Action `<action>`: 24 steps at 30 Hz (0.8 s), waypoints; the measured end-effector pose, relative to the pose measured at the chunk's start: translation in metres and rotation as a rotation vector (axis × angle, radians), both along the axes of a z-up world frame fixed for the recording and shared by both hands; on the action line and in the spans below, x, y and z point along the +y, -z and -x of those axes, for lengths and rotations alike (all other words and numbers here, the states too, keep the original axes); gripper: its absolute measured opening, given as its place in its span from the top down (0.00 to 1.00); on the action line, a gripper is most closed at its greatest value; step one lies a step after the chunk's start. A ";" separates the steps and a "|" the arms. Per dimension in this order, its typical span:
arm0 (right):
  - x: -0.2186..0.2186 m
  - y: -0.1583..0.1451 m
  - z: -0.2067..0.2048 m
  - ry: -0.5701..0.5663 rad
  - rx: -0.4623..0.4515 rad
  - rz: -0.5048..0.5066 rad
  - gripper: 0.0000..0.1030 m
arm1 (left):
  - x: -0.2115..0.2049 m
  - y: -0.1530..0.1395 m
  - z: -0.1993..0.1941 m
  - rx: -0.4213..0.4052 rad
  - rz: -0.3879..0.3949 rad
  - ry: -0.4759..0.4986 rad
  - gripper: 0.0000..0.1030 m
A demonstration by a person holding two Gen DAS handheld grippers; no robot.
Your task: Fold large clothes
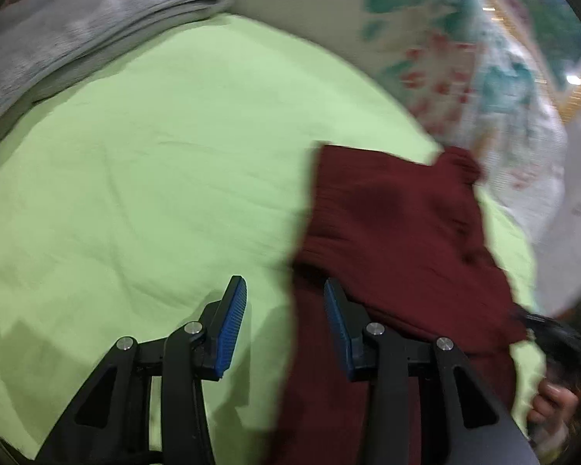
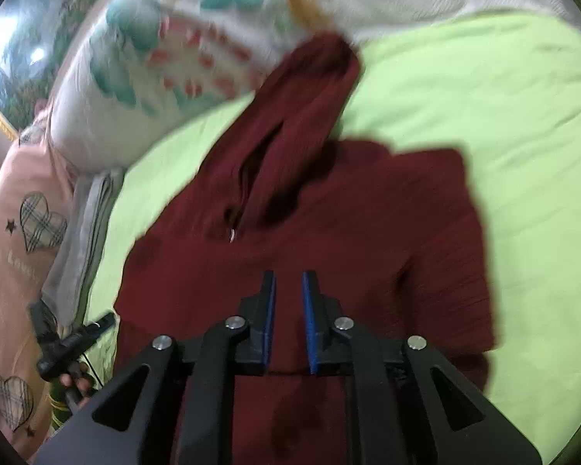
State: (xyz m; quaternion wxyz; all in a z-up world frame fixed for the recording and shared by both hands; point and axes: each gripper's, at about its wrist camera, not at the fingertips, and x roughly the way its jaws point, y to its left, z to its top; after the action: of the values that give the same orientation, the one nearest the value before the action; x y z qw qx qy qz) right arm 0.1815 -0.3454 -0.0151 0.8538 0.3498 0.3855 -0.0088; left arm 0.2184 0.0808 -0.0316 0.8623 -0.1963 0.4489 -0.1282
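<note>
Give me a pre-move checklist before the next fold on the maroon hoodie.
1. Left tool open and empty: ok.
2. Right tool empty, jaws narrowly apart above the cloth: ok.
3. Maroon hoodie lying flat on the green sheet: not ok, hood bunched toward the floral pillow.
4. Bare sheet beside the hoodie for folding: ok.
5. Grey folded stack apart from the hoodie: ok.
6. Sleeve positions: cannot tell.

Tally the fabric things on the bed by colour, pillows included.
Maroon: 1, the hooded sweater
Grey: 1, the folded cloth
Lime green: 1, the bedsheet
White floral: 1, the pillow
Pink with hearts: 1, the cushion
Total: 5
</note>
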 end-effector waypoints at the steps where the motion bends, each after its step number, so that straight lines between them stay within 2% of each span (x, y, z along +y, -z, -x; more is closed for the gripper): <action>1: 0.000 0.011 -0.007 0.011 0.067 0.017 0.74 | -0.006 -0.007 0.003 -0.017 0.005 0.034 0.60; 2: -0.003 0.026 -0.013 0.038 0.147 0.027 0.75 | -0.016 -0.016 0.005 -0.040 0.009 0.074 0.60; 3: -0.008 0.033 -0.014 0.051 0.148 -0.017 0.75 | -0.022 -0.019 0.004 -0.049 0.021 0.099 0.58; 5: -0.016 0.026 -0.012 0.073 0.108 -0.063 0.74 | -0.039 -0.026 -0.001 -0.057 0.042 0.163 0.57; 7: -0.020 0.009 -0.013 0.073 0.063 -0.035 0.73 | -0.061 -0.031 -0.012 -0.068 0.002 0.191 0.53; 9: -0.027 -0.005 -0.016 0.065 0.012 -0.048 0.69 | -0.077 -0.036 -0.025 -0.069 -0.027 0.199 0.46; 12: -0.046 -0.017 -0.031 0.082 -0.014 -0.044 0.68 | -0.106 -0.043 -0.053 -0.075 -0.045 0.218 0.39; 18: -0.084 -0.019 -0.074 0.117 -0.025 -0.094 0.68 | -0.171 -0.057 -0.122 -0.113 -0.132 0.271 0.37; 24: -0.123 -0.012 -0.121 0.136 -0.046 -0.110 0.68 | -0.240 -0.057 -0.200 -0.128 -0.182 0.349 0.37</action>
State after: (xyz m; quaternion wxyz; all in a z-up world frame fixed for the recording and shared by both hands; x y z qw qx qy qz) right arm 0.3025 -0.4681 -0.0028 0.8394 0.4214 0.3412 -0.0375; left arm 0.4182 -0.1589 0.0258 0.8678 -0.0282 0.4303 -0.2469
